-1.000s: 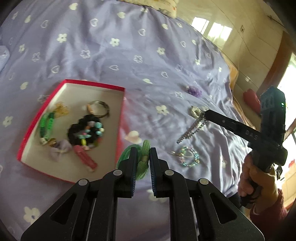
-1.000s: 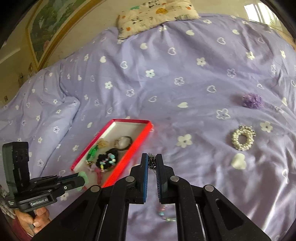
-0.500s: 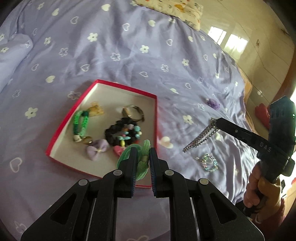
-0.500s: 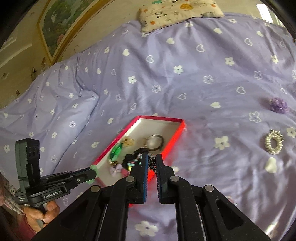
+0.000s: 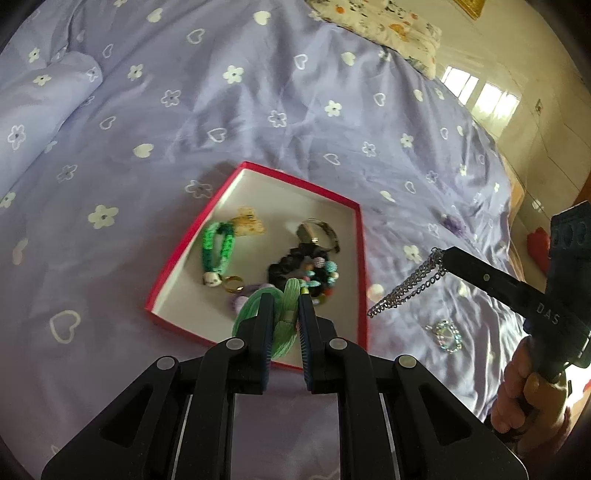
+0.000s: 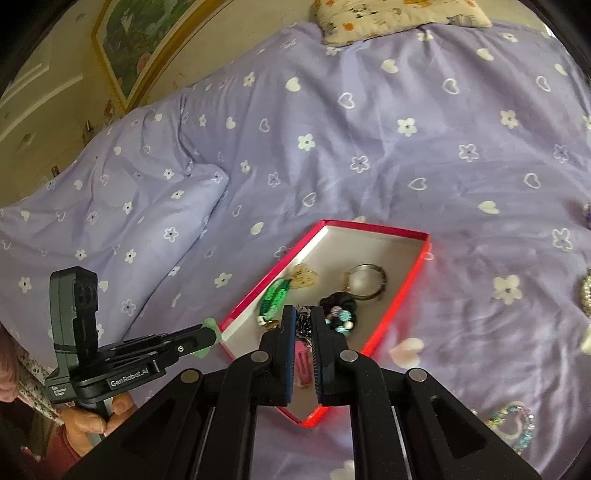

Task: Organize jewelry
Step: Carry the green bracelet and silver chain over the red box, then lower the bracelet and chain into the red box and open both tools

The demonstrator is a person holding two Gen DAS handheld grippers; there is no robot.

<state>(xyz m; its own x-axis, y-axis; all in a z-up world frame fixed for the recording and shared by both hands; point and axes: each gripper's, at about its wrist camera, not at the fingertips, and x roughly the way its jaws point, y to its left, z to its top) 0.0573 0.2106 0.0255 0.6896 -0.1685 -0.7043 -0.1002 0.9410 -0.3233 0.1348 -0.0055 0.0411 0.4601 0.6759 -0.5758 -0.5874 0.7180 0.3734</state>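
bed and what lies on it

bed (image 5: 258, 122) covered in a lilac sheet printed with white flowers and hearts. red tray (image 5: 360, 236) with a pale inside sits on the sheet near the middle. patterned pillow (image 5: 380, 22) at the far end. lilac pillow (image 6: 110, 206) in matching fabric on one side. loose on the sheet, apart from the tray: small purple piece (image 5: 453, 223), pastel bead bracelet (image 5: 445, 334), pearly bracelet (image 6: 585, 295) at the frame edge, partly cut off.
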